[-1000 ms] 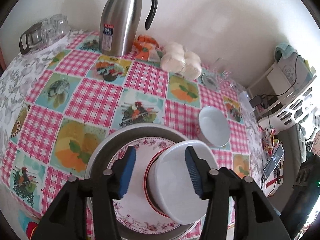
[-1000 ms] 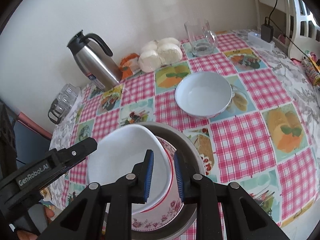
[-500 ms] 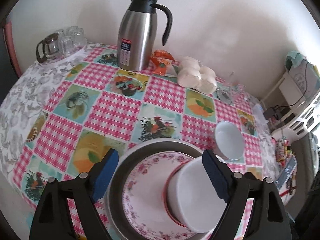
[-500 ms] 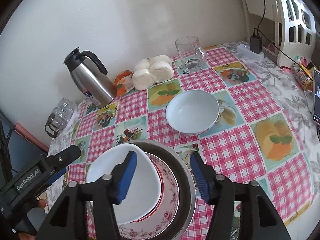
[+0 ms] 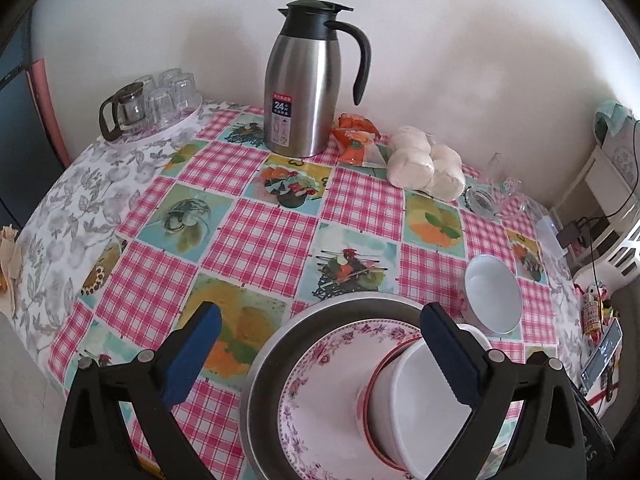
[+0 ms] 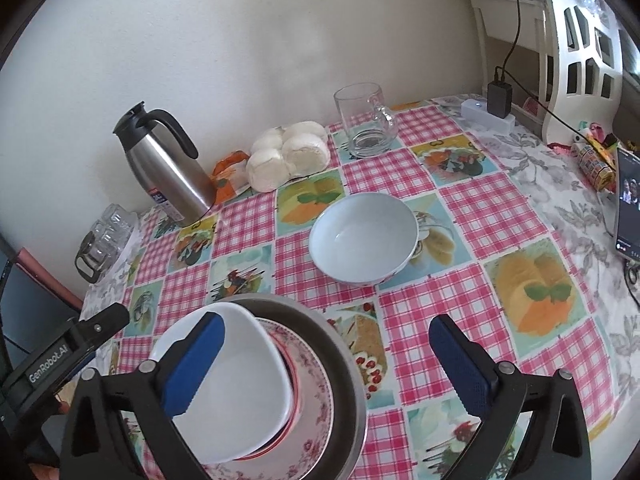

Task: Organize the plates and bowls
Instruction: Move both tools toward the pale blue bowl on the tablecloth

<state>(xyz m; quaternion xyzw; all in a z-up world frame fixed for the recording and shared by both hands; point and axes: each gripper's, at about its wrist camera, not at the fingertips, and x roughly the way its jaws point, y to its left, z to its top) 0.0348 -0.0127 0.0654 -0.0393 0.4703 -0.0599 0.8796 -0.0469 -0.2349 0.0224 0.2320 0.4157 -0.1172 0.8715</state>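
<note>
Nearest, two claws hang over one stack. The left claw (image 5: 318, 354) has just been spreading and stands wide, its blue pads (image 5: 192, 356) clear of everything; nothing is pinched. The right claw (image 6: 326, 364) has also just been spreading and is wide apart, gripping nothing, though its left pad sits in front of the square bowl (image 6: 240, 384).

The stack counts four pieces: one metal pan (image 5: 264, 364) at the bottom, one floral plate (image 5: 320, 396) in it, one red-rimmed dish (image 5: 366, 400) on that, and the white square bowl on top, tilted. The stack sits at the near edge of the bench (image 5: 256, 240), on a checked cloth.

Beyond it, apart from the pan, stands one round white bowl (image 6: 362, 236), upright and empty.

Farther back near the wall: one steel jug (image 5: 304, 80), one orange packet (image 5: 356, 140) beside it, a bag of four pale buns (image 6: 288, 156), and one glass mug (image 6: 364, 120). At the far left corner a tray holds one small glass pot (image 5: 124, 110) and several upturned glasses (image 5: 172, 92); their count is unclear.
</note>
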